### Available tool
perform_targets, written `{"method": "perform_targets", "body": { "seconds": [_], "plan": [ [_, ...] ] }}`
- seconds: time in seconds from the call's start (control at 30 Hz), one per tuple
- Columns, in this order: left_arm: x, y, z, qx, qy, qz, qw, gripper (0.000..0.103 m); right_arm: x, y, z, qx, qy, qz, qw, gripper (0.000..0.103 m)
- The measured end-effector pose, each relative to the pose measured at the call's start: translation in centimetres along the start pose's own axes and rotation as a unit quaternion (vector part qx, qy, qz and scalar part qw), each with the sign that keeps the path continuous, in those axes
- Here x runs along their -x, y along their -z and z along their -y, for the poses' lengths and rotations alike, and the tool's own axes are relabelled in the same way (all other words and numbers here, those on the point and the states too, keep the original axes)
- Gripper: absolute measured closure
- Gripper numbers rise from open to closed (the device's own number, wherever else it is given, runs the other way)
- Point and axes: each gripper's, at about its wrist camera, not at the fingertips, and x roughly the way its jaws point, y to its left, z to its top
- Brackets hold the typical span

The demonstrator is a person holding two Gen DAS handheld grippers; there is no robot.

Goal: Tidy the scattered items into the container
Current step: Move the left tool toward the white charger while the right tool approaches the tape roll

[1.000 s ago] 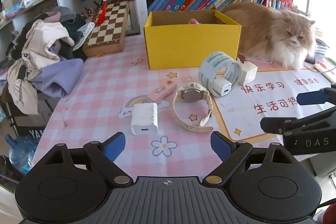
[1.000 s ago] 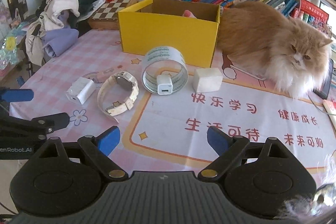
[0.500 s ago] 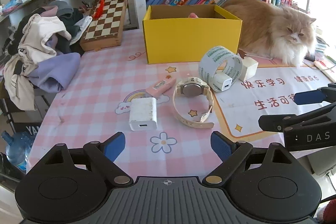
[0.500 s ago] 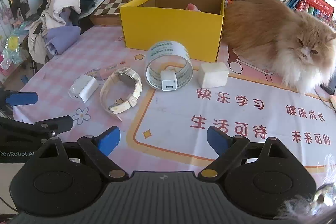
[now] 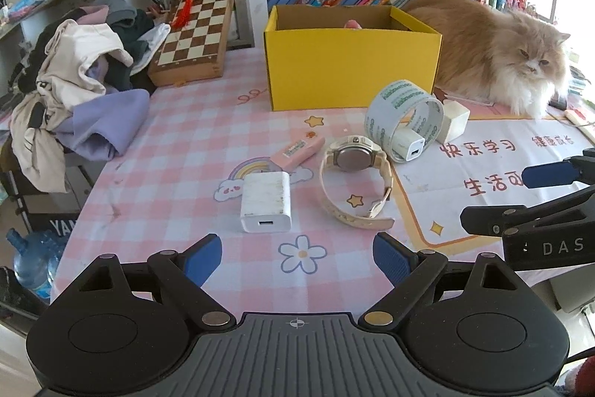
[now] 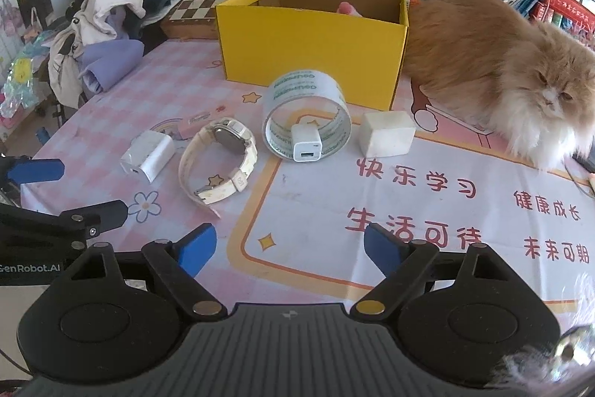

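Both jaws wide, empty. Left gripper (image 5: pixel 297 257) faces the white charger (image 5: pixel 265 201) just ahead (nearest item): straddle its flat sides, then carry to yellow box (image 5: pixel 351 69).

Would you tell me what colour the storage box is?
The box is bright yellow, with a plain brown cardboard inside; clearest in the left wrist view.

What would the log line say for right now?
left gripper: open, empty | right gripper: open, empty | watch, tape, charger: on table | box: something pink inside
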Motion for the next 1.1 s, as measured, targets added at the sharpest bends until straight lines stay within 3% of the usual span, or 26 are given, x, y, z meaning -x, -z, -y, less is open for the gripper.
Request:
{"method": "perform_targets", "body": {
  "seconds": [0.3,0.57,1.0,1.1],
  "plan": [
    [-0.4,0.0,-0.2,0.005,0.006,-0.001,1.0,0.013,-0.3,-0.2,-0.2,0.004,-0.001,-0.002,1.0,0.019],
    [-0.8,-0.2,-0.5,0.005,0.007,0.005,0.9999,0.013,-1.0,-0.6,-0.7,0.013,-0.014,-0.013,1.0,0.044],
    [-2.2,-0.7,-1.3,0.013,0.002,-0.006,0.9999,0.014,-2.9,-1.9,-1.2,0.023,-0.032,-0.027,0.999,0.048],
    [-2.6,-0.9,-1.6,0.014,0.002,-0.008,0.9999,0.018,-3.5,-2.4,-1.1,0.022,-0.037,-0.029,0.999,0.051]
  ]
}}
